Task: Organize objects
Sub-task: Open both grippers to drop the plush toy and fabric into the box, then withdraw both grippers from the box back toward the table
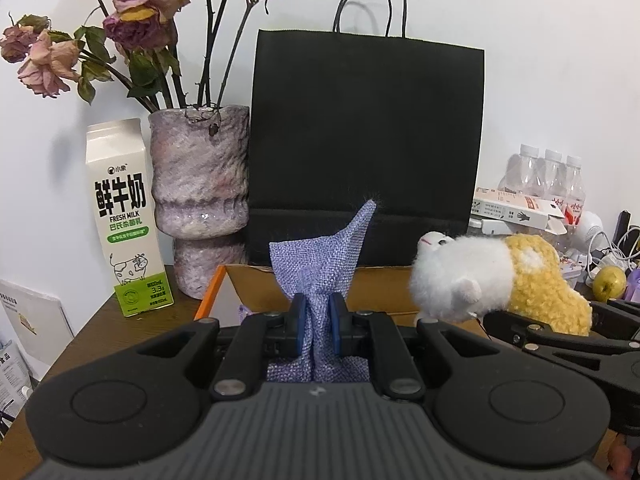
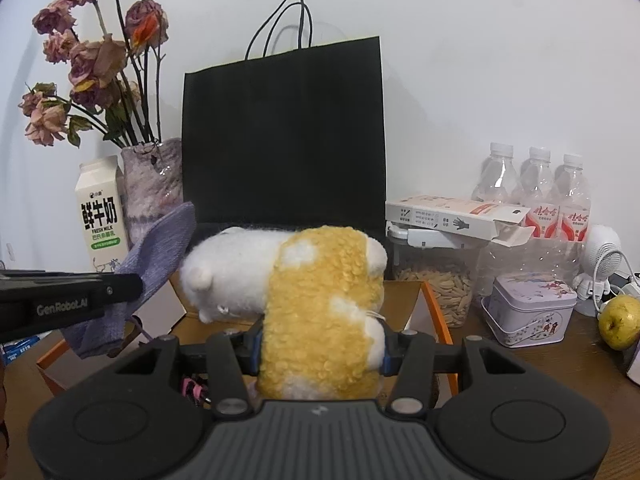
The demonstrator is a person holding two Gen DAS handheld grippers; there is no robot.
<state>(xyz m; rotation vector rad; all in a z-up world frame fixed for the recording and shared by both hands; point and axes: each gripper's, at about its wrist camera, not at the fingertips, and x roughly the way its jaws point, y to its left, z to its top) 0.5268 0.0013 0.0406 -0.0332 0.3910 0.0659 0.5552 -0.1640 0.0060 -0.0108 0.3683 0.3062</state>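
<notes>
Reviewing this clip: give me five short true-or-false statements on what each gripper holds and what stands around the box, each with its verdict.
1. The left gripper is shut on the purple cloth pouch. True.
2. The right gripper is empty. False: it grips the plush toy.
3. The black paper bag stands behind the cardboard box. True.
4. The milk carton lies on its side. False: it stands upright beside the vase.
5. The vase holds fresh green leaves only. False: it holds wilted roses.
</notes>
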